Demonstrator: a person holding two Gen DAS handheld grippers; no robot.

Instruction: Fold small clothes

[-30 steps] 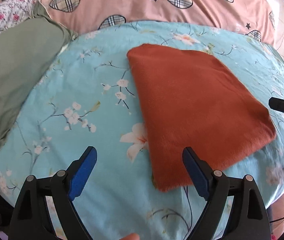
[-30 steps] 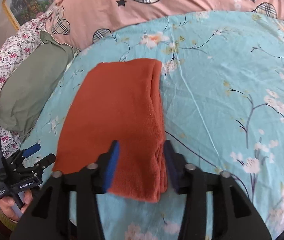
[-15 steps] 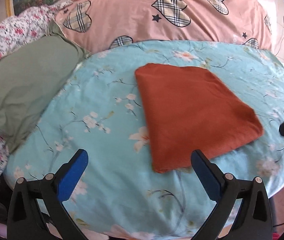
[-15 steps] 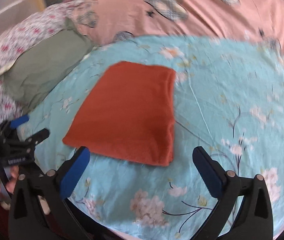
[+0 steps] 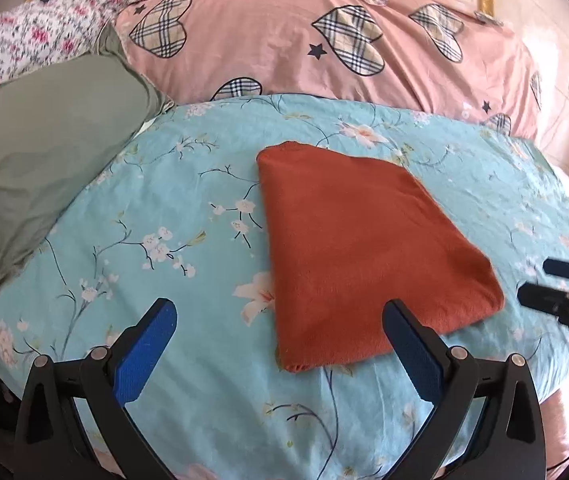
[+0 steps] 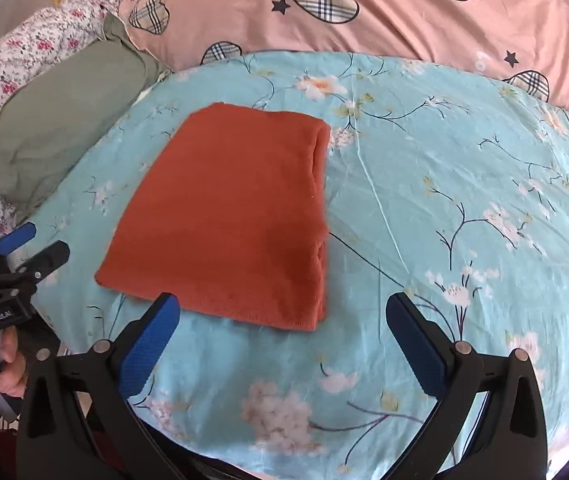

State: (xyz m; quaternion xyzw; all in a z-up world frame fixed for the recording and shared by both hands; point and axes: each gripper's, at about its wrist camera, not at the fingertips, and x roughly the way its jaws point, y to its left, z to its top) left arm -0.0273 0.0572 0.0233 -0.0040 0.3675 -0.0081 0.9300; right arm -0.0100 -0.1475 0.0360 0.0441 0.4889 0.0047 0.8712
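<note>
On floral bedspread (image 5: 188,184): folded rust garment (image 5: 364,248) flat. Left claw (image 5: 280,344), right claw (image 6: 284,340) both spread, empty.

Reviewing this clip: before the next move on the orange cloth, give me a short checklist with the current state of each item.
1. Orange cloth lies flat as a folded rectangle on the blue floral sheet: ok.
2. Left gripper open, holding nothing: ok.
3. Right gripper open, holding nothing: ok.
4. Both grippers clear of the cloth, not touching it: ok.
5. Layer edges aligned: near-right corner in the right wrist view looks stacked evenly; the underside is hidden: cannot tell.
6. Green pillow keeps apart from the cloth: ok.
</note>
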